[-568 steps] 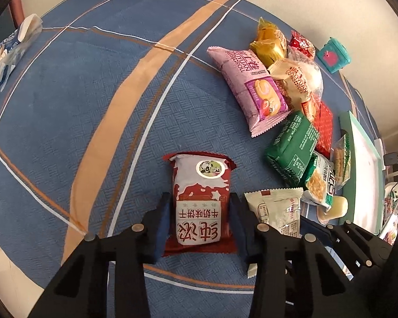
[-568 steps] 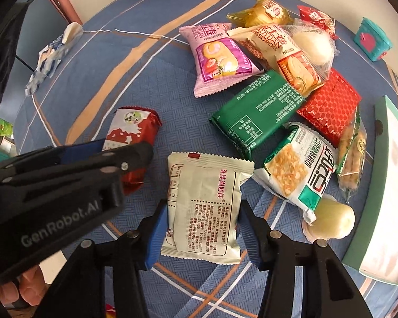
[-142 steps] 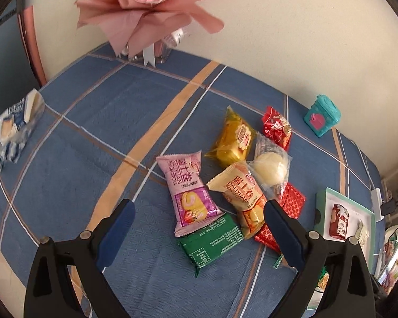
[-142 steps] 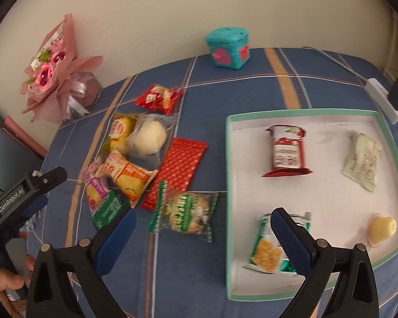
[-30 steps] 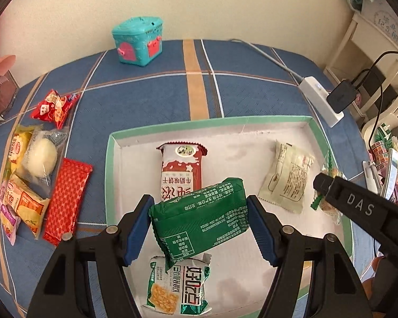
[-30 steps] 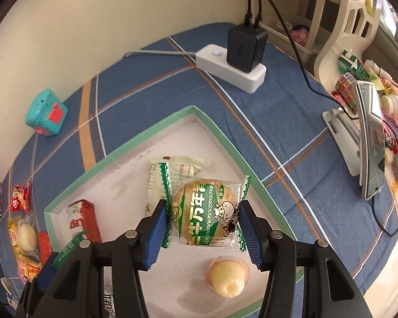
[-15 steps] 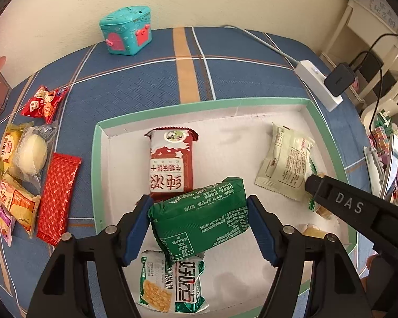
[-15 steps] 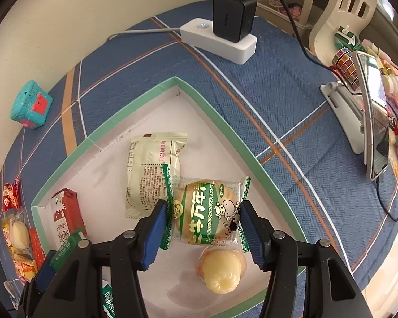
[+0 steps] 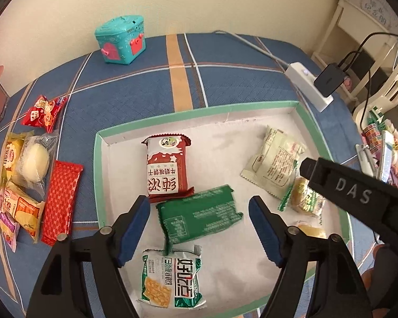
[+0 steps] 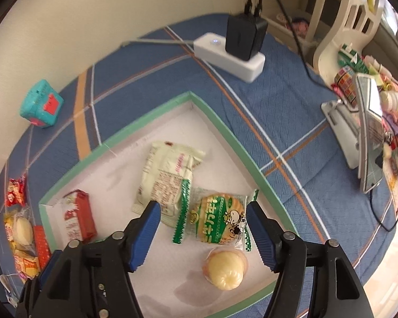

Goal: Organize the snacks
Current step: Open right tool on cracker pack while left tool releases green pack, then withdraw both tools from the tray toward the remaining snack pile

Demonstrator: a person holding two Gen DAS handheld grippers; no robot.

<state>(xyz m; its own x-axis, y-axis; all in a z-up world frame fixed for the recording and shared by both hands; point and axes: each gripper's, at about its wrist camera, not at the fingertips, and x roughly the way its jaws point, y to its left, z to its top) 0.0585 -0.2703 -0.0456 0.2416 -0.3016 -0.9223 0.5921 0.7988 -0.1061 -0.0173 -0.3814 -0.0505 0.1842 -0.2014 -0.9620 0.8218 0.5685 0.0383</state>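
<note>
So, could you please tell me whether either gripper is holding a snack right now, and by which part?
Nothing is held. The left gripper is open around the green packet; the right gripper is open around the round cake packet.

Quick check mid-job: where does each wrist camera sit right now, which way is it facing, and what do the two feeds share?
Left wrist: above the tray, looking down past the open left claw at the green packet; the right claw's arm crosses its right edge.
Right wrist: above the tray's near-right part, looking down past the open right claw at the round cake packet.
Shared: tray, red-and-white packet, teal box, power strip.
</note>
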